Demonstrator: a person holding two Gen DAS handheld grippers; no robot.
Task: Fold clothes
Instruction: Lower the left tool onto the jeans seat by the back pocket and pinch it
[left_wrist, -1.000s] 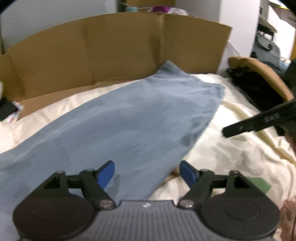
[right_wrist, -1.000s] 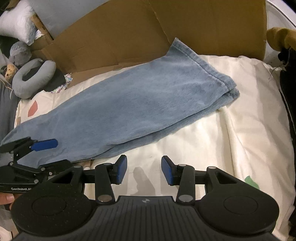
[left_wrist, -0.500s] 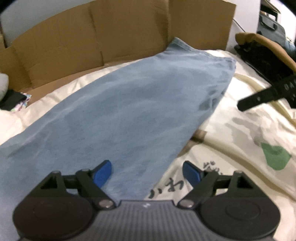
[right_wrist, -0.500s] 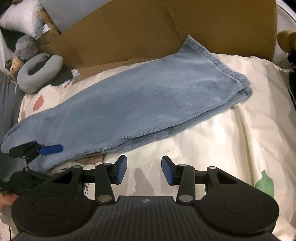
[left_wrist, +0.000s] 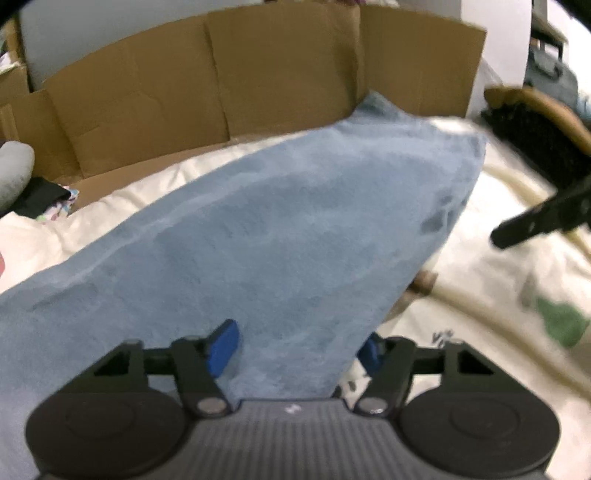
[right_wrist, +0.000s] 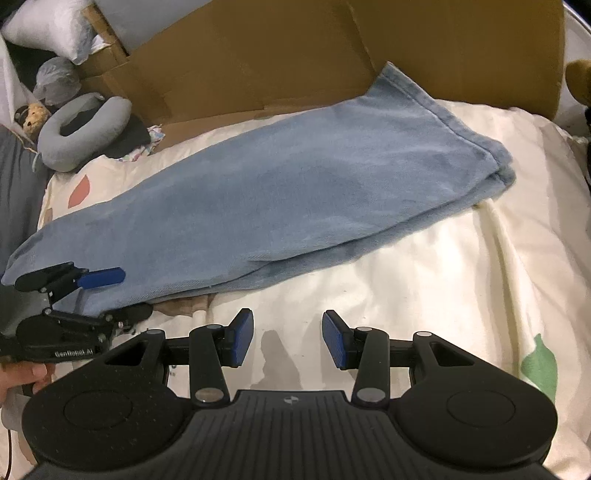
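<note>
Closing left gripper (left_wrist: 297, 349) straddles jeans (right_wrist: 280, 206) edge; right gripper (right_wrist: 288, 339) gapes over bare bedsheet (right_wrist: 461, 295).

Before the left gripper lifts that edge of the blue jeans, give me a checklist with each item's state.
1. Left gripper astride the near edge of the blue jeans: ok, cloth lies between its fingers while the jaws are closing.
2. Grip firm on the cloth: cannot tell, the left wrist view is blurred and the pads do not plainly press yet.
3. Right gripper free: ok, open with nothing between its fingers, over the cream bedding.
4. Jeans flat: ok, laid out long with one leg on the other.
5. Far hem clear of the cardboard: not ok, its corner rests against it.
6. Room to fold: ok, bare bedding beside the jeans.
</note>
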